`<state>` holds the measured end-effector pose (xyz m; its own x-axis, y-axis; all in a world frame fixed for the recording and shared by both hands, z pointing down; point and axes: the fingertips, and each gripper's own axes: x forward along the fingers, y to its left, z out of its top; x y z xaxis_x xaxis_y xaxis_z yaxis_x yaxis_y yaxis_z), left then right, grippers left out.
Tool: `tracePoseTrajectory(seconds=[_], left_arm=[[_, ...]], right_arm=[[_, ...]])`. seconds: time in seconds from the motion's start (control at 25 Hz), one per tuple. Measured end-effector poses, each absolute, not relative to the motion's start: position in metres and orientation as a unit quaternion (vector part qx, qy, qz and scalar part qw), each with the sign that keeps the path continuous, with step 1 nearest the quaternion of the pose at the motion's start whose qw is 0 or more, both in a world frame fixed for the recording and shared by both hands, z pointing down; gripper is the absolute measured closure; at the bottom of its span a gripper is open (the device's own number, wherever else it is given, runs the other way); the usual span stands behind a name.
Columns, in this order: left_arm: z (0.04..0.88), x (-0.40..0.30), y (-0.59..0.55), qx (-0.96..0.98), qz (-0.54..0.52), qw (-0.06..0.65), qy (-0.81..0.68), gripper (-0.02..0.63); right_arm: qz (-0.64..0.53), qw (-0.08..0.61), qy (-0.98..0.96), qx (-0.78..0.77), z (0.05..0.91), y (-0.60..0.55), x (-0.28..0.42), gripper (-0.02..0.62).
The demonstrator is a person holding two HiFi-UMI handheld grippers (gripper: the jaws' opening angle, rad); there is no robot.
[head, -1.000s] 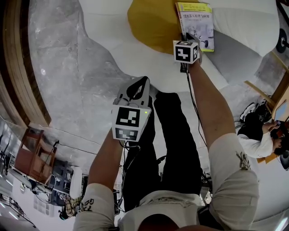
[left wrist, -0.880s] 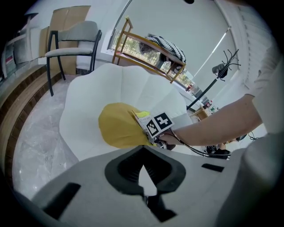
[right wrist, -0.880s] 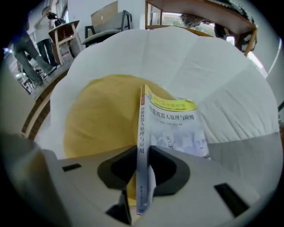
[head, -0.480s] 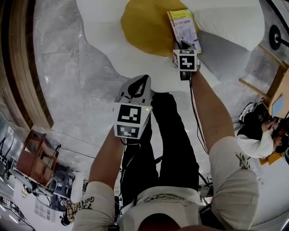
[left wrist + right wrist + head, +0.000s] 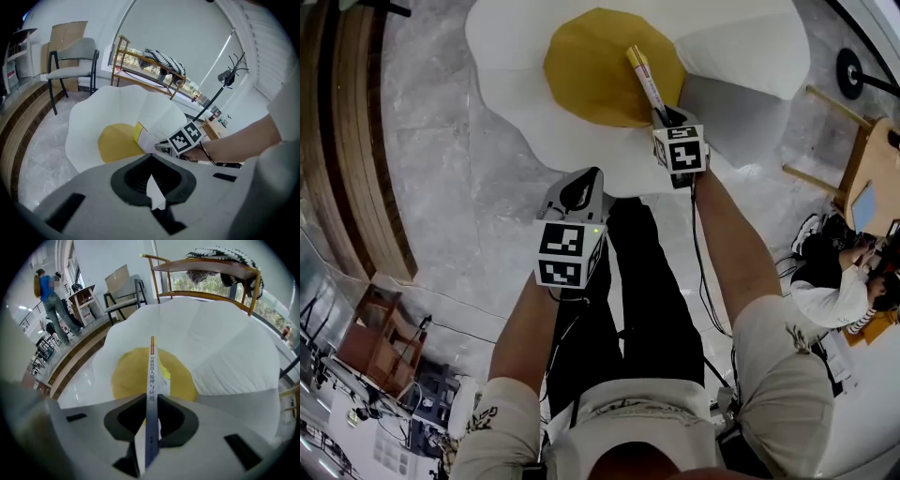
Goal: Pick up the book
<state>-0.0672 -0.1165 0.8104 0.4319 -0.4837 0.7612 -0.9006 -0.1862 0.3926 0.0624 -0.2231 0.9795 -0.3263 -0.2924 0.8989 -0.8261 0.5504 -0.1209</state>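
The book (image 5: 645, 80) is a thin paperback with a yellow top, seen edge-on above the yolk-yellow middle (image 5: 591, 66) of a white egg-shaped cushion (image 5: 534, 122). My right gripper (image 5: 664, 117) is shut on its near end and holds it off the cushion. In the right gripper view the spine (image 5: 152, 380) stands upright between the jaws of that gripper (image 5: 151, 427). My left gripper (image 5: 581, 187) hangs lower left, over my legs, jaws together and nothing in them (image 5: 152, 192). In the left gripper view the book (image 5: 143, 138) sticks out past the right gripper's marker cube (image 5: 185, 138).
Grey marble floor (image 5: 441, 187) surrounds the cushion. A curved wooden step (image 5: 347, 141) runs along the left. A wooden frame (image 5: 853, 159) and a seated person (image 5: 825, 281) are at the right. A grey chair (image 5: 70, 65) and a wooden rack (image 5: 201, 268) stand beyond the cushion.
The book has come up off the cushion and turned from lying cover-up to edge-on in the right gripper. Both hands have risen.
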Motion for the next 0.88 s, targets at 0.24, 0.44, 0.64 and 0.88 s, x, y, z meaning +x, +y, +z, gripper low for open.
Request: tracePoseTrajectory(seconds=[0.24,0.44,0.64,0.88], left_arm=[[0.775,-0.067,-0.123,0.727,0.223,0.424,-0.492,0.594],[0.723,-0.063,-0.137,0.736,0.205,0.407,-0.500,0.594],[0.646,-0.064,-0.158,0.759,0.197,0.366,-0.501,0.594],[0.549,-0.066,-0.180,0.778,0.177,0.304,-0.520,0.594]], right_arm=[[0.312,0.409,-0.775,0.368,0.913,-0.209,0.050,0.515],[0.327,0.386,-0.766,0.396,0.846,-0.192,0.048,0.515],[0.332,0.361,-0.766,0.416,0.759,-0.181,0.046,0.515],[0.316,0.308,-0.782,0.441,0.634,-0.190,0.041,0.515]])
